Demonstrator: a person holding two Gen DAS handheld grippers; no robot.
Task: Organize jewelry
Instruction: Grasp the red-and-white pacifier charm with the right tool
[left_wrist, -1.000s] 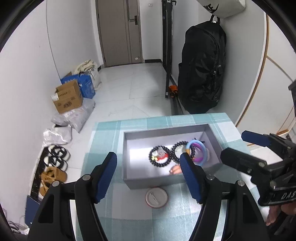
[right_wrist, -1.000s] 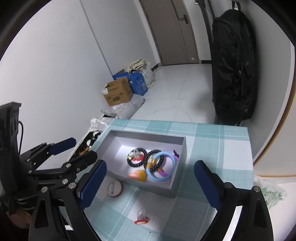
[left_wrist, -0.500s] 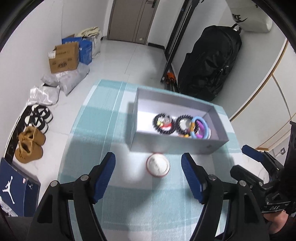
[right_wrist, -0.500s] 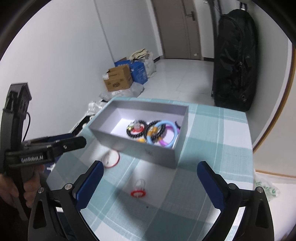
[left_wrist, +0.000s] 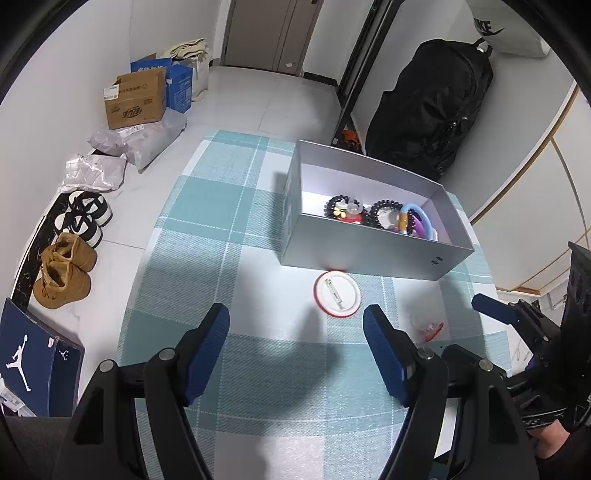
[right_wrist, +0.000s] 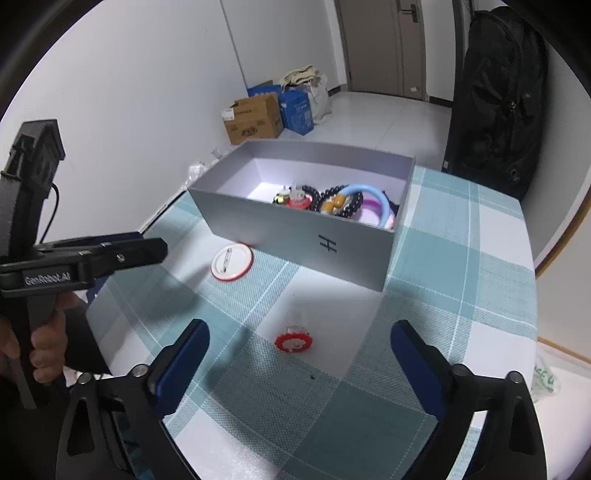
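The ring with a red base and clear top (right_wrist: 294, 334) is lying on the checked cloth (right_wrist: 461, 280), just short of the grey box (right_wrist: 314, 236), and looks light, hard and slippery, best pinched across its red base. The right gripper (right_wrist: 297, 363) is hanging over it, jaws closing with nothing between them yet. The left gripper (left_wrist: 295, 341) is standing released and empty near the round badge (left_wrist: 337, 293).

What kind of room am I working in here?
Likely a home entryway or hall: shoes lined along the wall, a closed door at the end of the tiled floor, cardboard boxes stacked by it, and a black backpack hanging nearby.
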